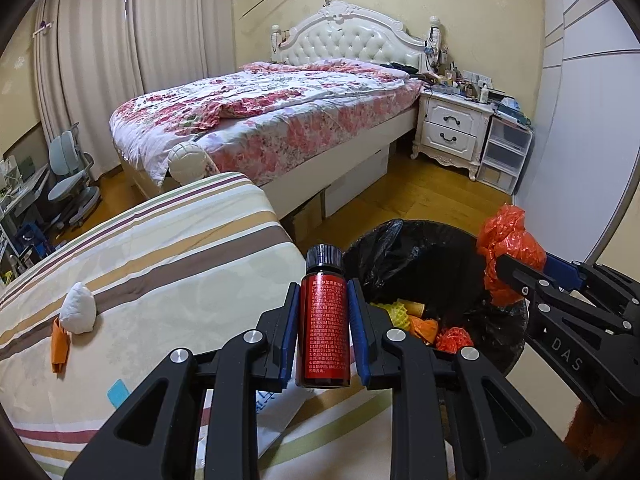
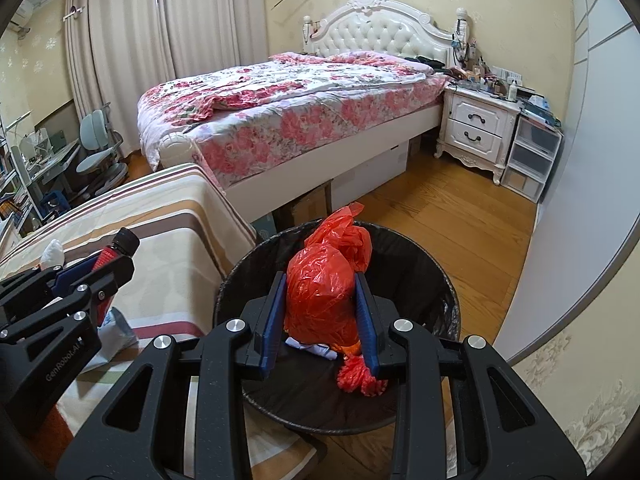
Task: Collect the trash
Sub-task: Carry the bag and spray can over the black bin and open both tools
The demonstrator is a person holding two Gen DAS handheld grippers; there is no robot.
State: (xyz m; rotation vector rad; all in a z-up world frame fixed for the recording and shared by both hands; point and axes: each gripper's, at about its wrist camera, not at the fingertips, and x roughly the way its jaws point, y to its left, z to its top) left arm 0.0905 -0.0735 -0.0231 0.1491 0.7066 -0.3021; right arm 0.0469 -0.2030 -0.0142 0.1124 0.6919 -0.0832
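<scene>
The left wrist view alone shows the contents of the trash bin (image 1: pixel 436 280): yellow foam netting (image 1: pixel 396 312), orange scraps and red mesh (image 1: pixel 454 338) on the bottom of the black liner. It also shows a white crumpled wad (image 1: pixel 79 309) and an orange scrap (image 1: pixel 60 346) lying on the striped bed cover (image 1: pixel 168 264). The right wrist view alone shows the full round rim of the bin and the wood floor (image 2: pixel 460 232) to its right.

The left gripper (image 1: pixel 323 320) has its blue fingers (image 1: pixel 290 332) pinching a small red bottle (image 1: pixel 323 320) with a black cap, upright, label in white print. The bottle is above the edge of the striped cover, just beside the bin rim. The right gripper (image 2: pixel 320 312) has its fingers (image 2: pixel 366 320) pinching a crumpled orange-red plastic bag (image 2: pixel 320 292), held above the bin opening.

The bin stands on the floor against the corner of the striped cover, with a floral bed (image 2: pixel 288 120) behind it. Open floor runs from the bin toward the nightstand (image 2: pixel 476 128) and the wall at right.
</scene>
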